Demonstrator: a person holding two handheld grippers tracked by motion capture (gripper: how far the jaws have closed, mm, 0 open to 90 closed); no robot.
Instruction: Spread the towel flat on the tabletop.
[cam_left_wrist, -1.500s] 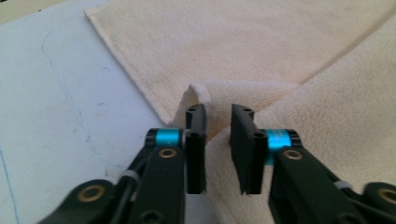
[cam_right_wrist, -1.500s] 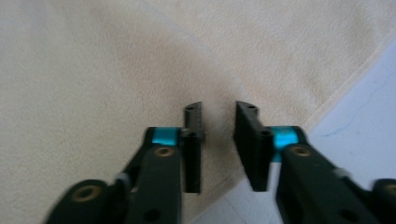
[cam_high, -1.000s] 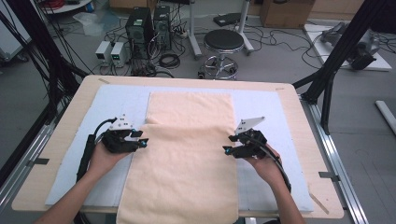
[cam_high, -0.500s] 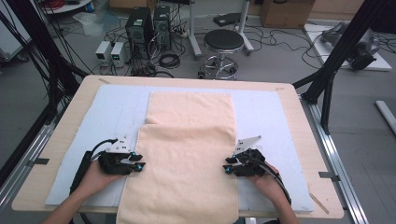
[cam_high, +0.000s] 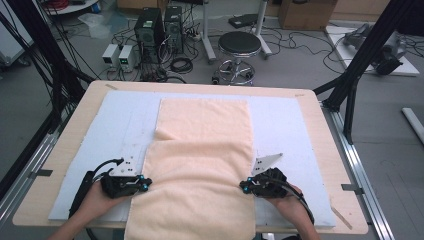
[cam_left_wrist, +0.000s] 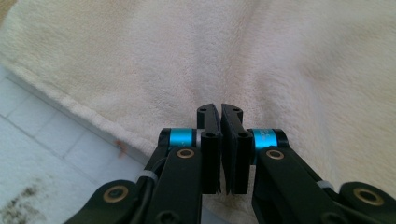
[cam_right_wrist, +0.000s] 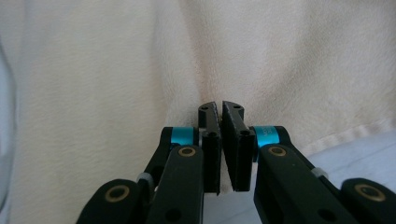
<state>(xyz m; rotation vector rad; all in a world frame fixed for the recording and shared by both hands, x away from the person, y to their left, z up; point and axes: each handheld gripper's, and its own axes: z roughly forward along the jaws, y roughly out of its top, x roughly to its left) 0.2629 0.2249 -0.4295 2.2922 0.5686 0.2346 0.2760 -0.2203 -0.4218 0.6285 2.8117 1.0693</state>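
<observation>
Wooden table (cam_high: 65, 150) carries a pale blue mat (cam_high: 290, 125); beyond it stand a stool (cam_high: 240, 45) and computer towers (cam_high: 160, 25). Between the left gripper (cam_high: 141, 184) and right gripper (cam_high: 243, 186) lies a cream towel (cam_high: 200, 165), its side edges pinched in both sets of closed jaws.

1. We see our left gripper (cam_high: 144, 184) built of matte black links, with a grey three-cornered plate on top and a black cable looping off behind it.
2. Our right gripper (cam_high: 244, 187) has the same black body, grey pointed plate and trailing black cable.
3. Close up, each gripper (cam_left_wrist: 220, 112) carries two flat black jaws with small screw holes near the tips.
4. Bright blue cylinders flank the jaws; one bears faint lettering.
5. Brass-coloured pivot rivets dot the arms, and white cable ties wrap the links (cam_right_wrist: 220, 109).
</observation>
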